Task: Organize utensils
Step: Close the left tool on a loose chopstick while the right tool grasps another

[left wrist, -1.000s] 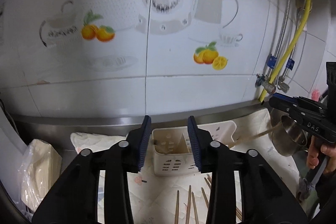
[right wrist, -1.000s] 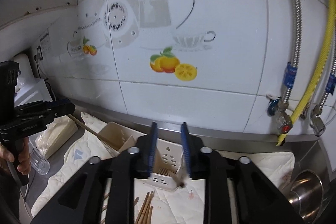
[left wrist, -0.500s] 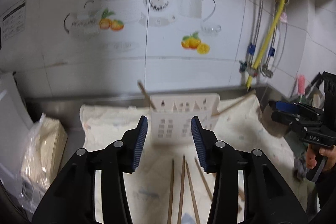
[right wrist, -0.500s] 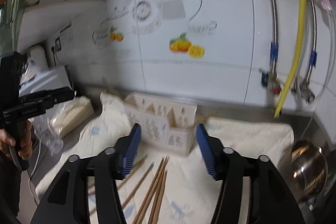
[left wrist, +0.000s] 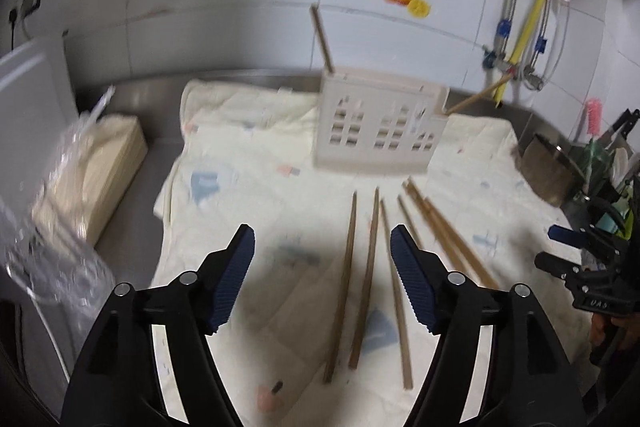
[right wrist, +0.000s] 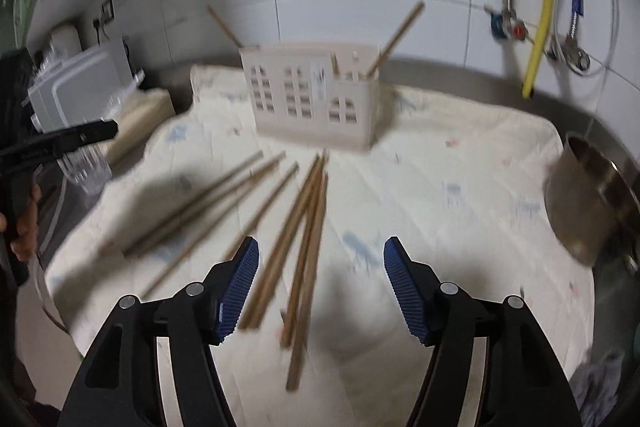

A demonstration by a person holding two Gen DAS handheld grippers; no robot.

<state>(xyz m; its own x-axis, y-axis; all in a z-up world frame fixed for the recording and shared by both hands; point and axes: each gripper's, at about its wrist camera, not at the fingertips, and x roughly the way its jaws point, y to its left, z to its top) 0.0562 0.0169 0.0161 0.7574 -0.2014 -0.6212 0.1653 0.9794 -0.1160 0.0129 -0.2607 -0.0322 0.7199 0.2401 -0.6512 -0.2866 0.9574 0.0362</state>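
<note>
**Now both grippers hang empty over the loose chopsticks**

Plainly, neither tool holds anything. The left gripper [left wrist: 322, 259] has its jaws opening, already wide, above a small fan of wooden chopsticks [left wrist: 362, 279] lying flat on the pale cloth [left wrist: 224, 163]; two of the sticks show between its blue pads, but well below them, untouched. The right gripper [right wrist: 321, 275] is likewise opening over its own share of chopsticks [right wrist: 308, 227], a crossed bundle pointing toward the holder, with nothing pressed between its pads.

The white utensil holder [right wrist: 316, 99] stands upright at the back of the cloth, near the tiled wall. Two chopsticks already lean out of it, one at each end, tilted outward.

Several risks follow from how things lie:

- The sticks are thin, round and flat on soft fabric, so a closing jaw may pinch the cloth along with a stick, or roll the stick aside.
- On the right, the chopsticks overlap; a grab there could lift two or three at once, or flick a neighbour out of place.
- Both tools work the same small patch, so they may knock together if each reaches for the middle sticks.
- A stick gripped near one end would droop and could miss the holder's narrow slots.
- The steel bowl [right wrist: 592, 195] sits at the right edge of the cloth, near the right gripper's side, and could be bumped.
</note>
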